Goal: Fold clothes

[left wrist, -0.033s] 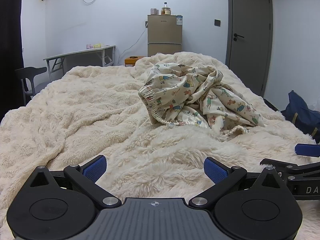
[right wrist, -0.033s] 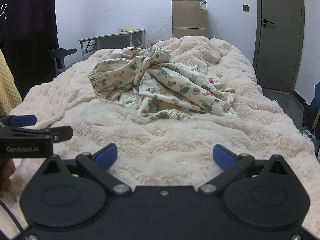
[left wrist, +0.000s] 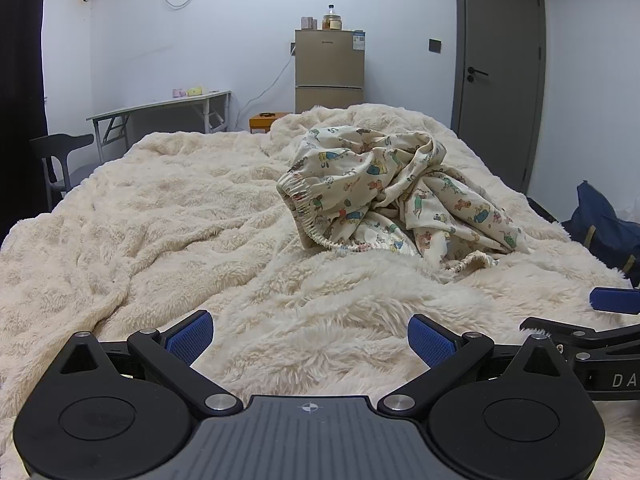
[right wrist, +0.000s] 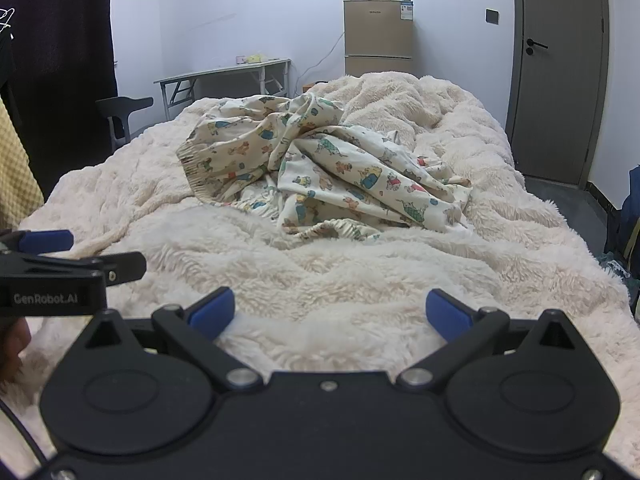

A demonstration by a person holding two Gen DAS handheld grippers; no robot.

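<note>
A crumpled cream garment [left wrist: 384, 196] printed with small coloured cartoon figures lies in a heap on the fluffy cream blanket [left wrist: 160, 220], its elastic hem turned toward me. In the right wrist view the same garment [right wrist: 320, 168] sits mid-bed on the blanket [right wrist: 360, 272]. My left gripper [left wrist: 310, 334] is open, low over the near blanket, well short of the garment. My right gripper [right wrist: 332, 312] is open too, empty, beside the left one. Nothing is between either pair of blue pads.
A small fridge [left wrist: 330, 72] with jars on top stands behind the bed. To the right is a grey door [left wrist: 496, 80]. A folding table [left wrist: 160, 108] and a chair [left wrist: 60, 152] stand left. A dark blue bag [left wrist: 600, 228] lies off the bed's right edge.
</note>
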